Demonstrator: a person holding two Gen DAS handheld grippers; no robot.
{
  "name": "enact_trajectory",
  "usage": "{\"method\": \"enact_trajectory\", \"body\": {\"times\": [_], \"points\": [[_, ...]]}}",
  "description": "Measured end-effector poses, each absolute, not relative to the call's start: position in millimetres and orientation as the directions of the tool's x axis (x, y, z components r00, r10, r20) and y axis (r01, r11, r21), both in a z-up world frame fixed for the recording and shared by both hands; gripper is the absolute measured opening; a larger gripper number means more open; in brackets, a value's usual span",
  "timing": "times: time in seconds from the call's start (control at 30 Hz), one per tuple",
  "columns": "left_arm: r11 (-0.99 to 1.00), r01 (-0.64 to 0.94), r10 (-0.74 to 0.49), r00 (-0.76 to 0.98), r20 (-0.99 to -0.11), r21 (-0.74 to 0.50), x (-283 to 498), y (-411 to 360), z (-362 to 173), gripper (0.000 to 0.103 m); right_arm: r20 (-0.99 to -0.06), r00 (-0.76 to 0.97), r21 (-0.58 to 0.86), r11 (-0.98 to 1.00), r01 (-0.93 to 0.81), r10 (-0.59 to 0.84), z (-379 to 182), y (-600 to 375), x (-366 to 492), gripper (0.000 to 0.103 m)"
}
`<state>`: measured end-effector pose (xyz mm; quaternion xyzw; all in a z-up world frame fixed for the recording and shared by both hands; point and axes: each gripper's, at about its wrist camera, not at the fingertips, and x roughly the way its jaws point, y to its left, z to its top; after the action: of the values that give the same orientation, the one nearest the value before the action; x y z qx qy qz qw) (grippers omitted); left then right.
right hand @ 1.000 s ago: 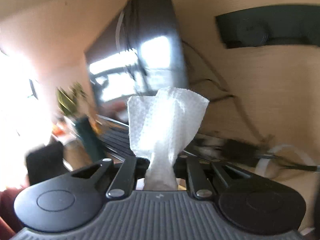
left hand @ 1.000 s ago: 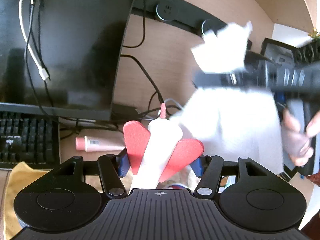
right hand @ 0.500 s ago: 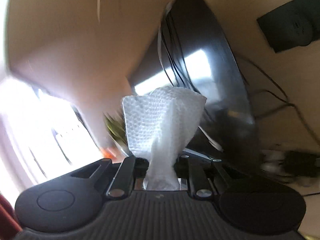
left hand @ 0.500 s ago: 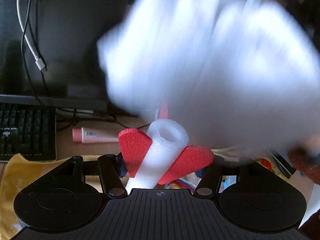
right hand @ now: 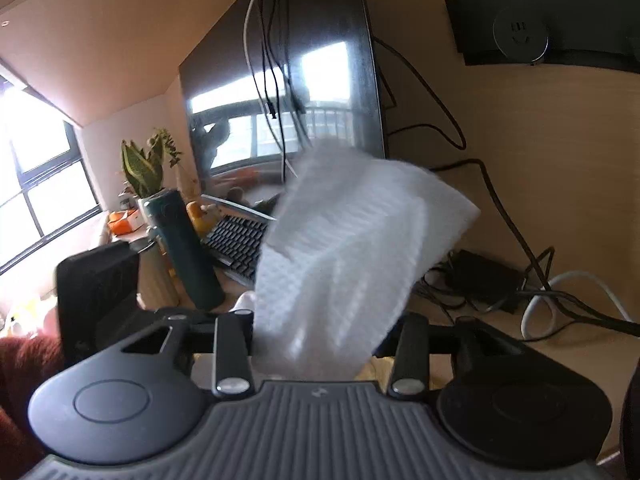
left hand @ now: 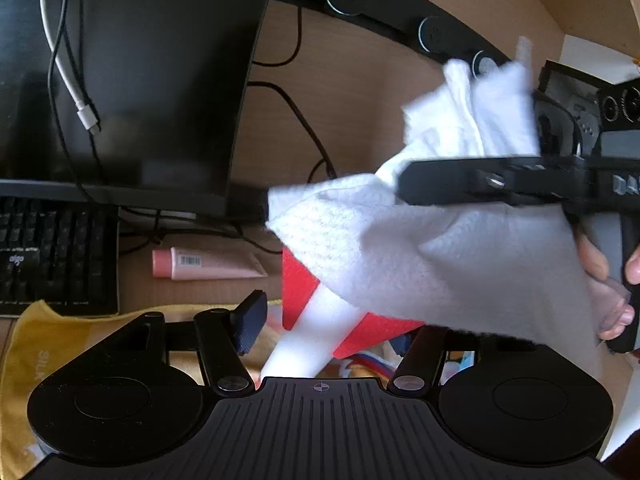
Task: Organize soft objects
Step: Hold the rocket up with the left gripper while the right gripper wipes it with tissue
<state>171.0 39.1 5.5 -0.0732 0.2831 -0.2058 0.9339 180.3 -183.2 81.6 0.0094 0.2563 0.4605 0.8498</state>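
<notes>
While a white foam tube with red foam fins (left hand: 308,328) sits between the fingers of the left gripper (left hand: 324,330), a white textured cloth (left hand: 420,256) is held up by the right gripper (left hand: 408,184), draped across the tube's top. In the left wrist view the left finger pad (left hand: 250,322) stands clear of the foam, so the jaws appear spread; whether the far pad touches is hidden by the cloth. In the right wrist view the cloth (right hand: 352,256) rises from between the right gripper (right hand: 320,340), whose fingers look parted rather than pinched; a firm hold cannot be told.

Risk is judged to lie in both loose holds: the tube may tip or drop onto the clutter below, and the cloth may slide free or snag the red fins as it is swept past. The hanging white cable (left hand: 76,92) could also be caught.

A wooden desk (left hand: 208,292) is seen, with a black keyboard (left hand: 52,256) at its left edge, a pink tube (left hand: 204,264) beside it, a yellow cloth (left hand: 40,344) at the near edge, and a dark monitor (left hand: 132,72) at the back. A green bottle (right hand: 188,256), a potted plant (right hand: 148,168) and bright windows are shown beyond.
</notes>
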Motion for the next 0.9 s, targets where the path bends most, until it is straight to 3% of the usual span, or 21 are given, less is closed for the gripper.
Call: {"method": "enact_trajectory", "body": {"times": [0.03,0.1,0.27,0.37,0.5,0.57,0.6,0.73,0.9], "points": [[0.905,0.343,-0.426,0.754,-0.5,-0.253,171.4,38.9,5.6,0.067,-0.428,0.434,0.255,0.566,-0.784,0.793,82.5,-188.8,175.0,0.041],[0.904,0.345,-0.426,0.753,-0.502,-0.252,172.1,38.7,6.0,0.067,-0.444,0.402,0.255,0.543,-0.8,0.801,86.8,-193.0,168.5,0.023],[0.903,0.346,-0.428,0.748,-0.506,-0.253,173.5,38.2,6.6,0.07,-0.459,0.329,0.261,0.479,-0.838,0.825,96.4,-193.1,154.8,0.016],[0.903,0.349,-0.43,0.744,-0.512,-0.251,173.8,35.7,6.7,0.07,-0.386,0.264,0.352,0.405,-0.844,0.884,105.6,-189.6,156.8,0.016],[0.904,0.348,-0.428,0.741,-0.517,-0.249,170.9,36.1,5.2,0.071,-0.17,0.204,0.507,0.263,-0.821,0.964,125.9,-191.7,167.8,0.016],[0.904,0.346,-0.427,0.74,-0.52,-0.25,171.3,36.6,4.8,0.072,-0.116,0.214,0.524,0.243,-0.817,0.97,131.7,-190.8,172.6,0.016],[0.905,0.344,-0.425,0.741,-0.52,-0.25,170.6,37.0,5.0,0.072,-0.138,0.23,0.494,0.268,-0.827,0.963,131.3,-186.4,173.3,0.016],[0.91,0.331,-0.415,0.744,-0.525,-0.25,167.5,40.2,4.4,0.073,-0.397,0.316,0.319,0.452,-0.833,0.862,101.8,-159.9,169.9,0.016],[0.918,0.304,-0.396,0.742,-0.542,-0.255,165.0,47.7,-0.6,0.076,-0.499,0.395,0.252,0.566,-0.785,0.771,79.1,-166.7,173.8,0.018]]}}
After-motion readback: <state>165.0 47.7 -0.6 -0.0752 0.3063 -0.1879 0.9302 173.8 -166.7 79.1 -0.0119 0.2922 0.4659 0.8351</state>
